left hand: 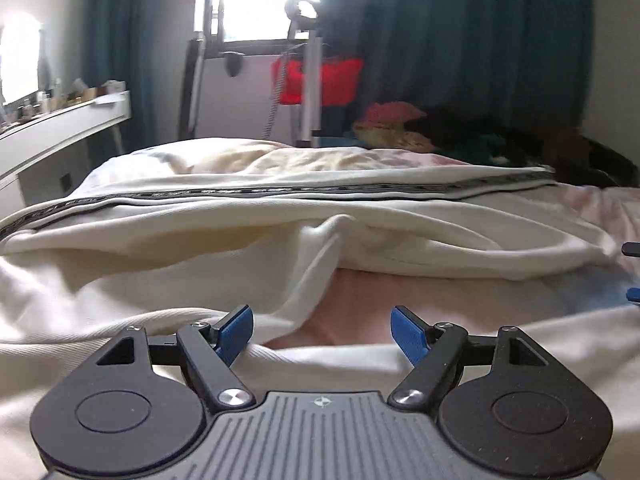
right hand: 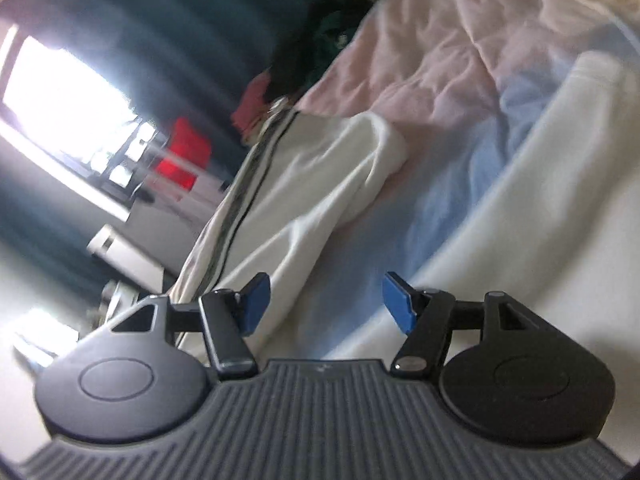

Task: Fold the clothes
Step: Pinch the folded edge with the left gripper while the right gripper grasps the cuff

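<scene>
Hovering low: left gripper (left hand: 322, 330) w/ blue pads spread, nothing pinched. Cream ribbed-knit garment (left hand: 200, 236), dark-striped edge, lies at 12 o'clock on pink sheet (left hand: 372, 296). Right gripper (right hand: 326, 304) spread too, view tilted/blurry.

Bedroom interior, daylit. Window (left hand: 264, 0) at the far wall, strongly overexposed. Teal curtains (left hand: 460, 40) hang on both sides of it. White dressing table (left hand: 60, 128) along the left wall, its top crowded with small bottles; bright mirror (left hand: 18, 60) above it. Bed sheet (left hand: 380, 304) pale pink with blue patches, creased. Red bag (left hand: 320, 80) hangs on an upright stand near the window. Heap of mixed dark and coloured laundry (left hand: 440, 132) at the bed's far right.
</scene>
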